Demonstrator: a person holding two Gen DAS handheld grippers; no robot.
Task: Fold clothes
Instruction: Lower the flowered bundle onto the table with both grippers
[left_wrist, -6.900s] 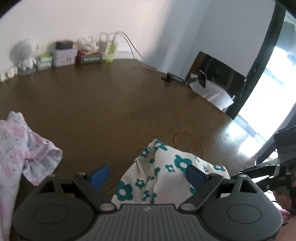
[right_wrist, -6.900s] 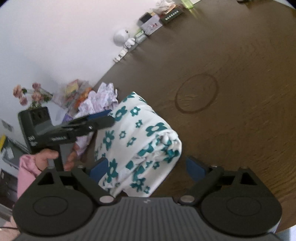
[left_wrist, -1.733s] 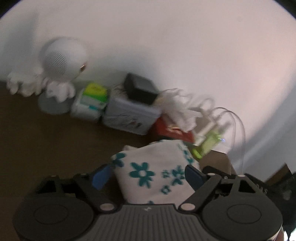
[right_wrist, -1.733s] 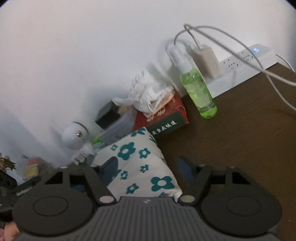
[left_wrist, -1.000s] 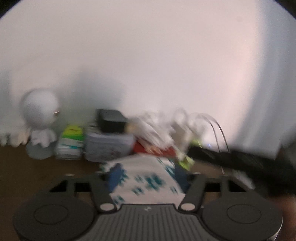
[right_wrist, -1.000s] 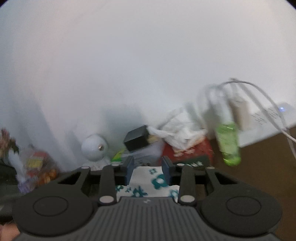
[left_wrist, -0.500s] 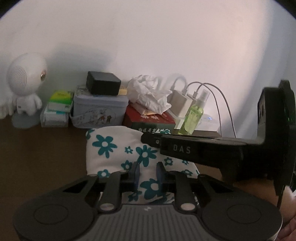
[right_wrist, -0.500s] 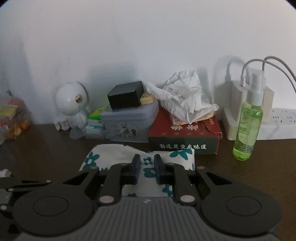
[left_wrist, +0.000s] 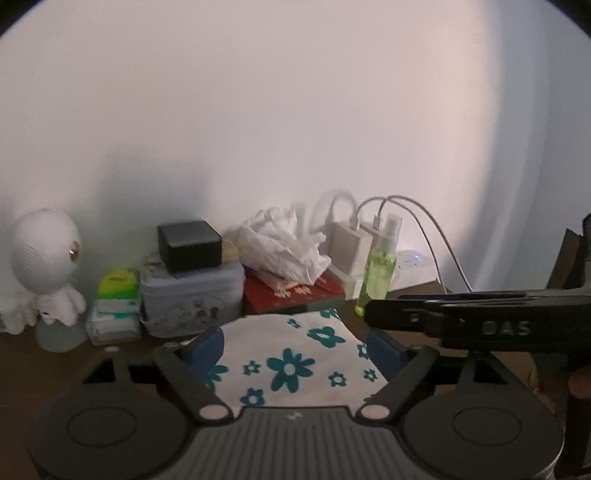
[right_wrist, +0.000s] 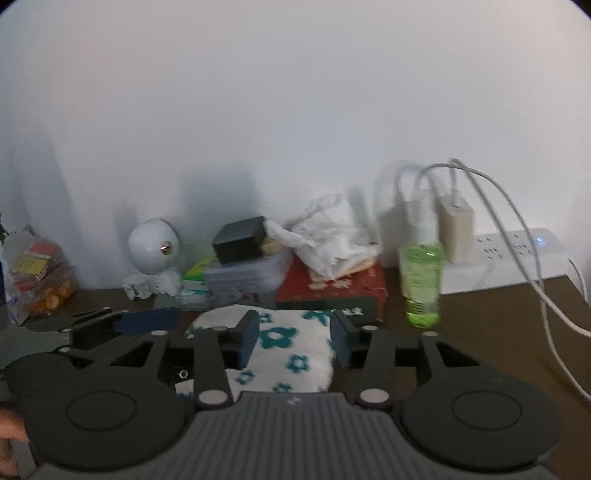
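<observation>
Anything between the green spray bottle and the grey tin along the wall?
Yes: in the right wrist view the red tissue box, topped with crumpled tissue, sits between the grey tin and the green spray bottle.

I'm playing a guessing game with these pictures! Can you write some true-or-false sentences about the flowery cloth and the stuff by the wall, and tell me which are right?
1. The folded white cloth with teal flowers lies on the brown table. True.
2. The green spray bottle lies on its side. False: it stands upright.
3. A black box sits on top of the grey tin. True.
4. The tissue box is blue. False: it is red, with crumpled white tissue on top.
5. The left hand-held gripper is pinched shut. False: its jaws are opening, with the cloth between them.
</observation>
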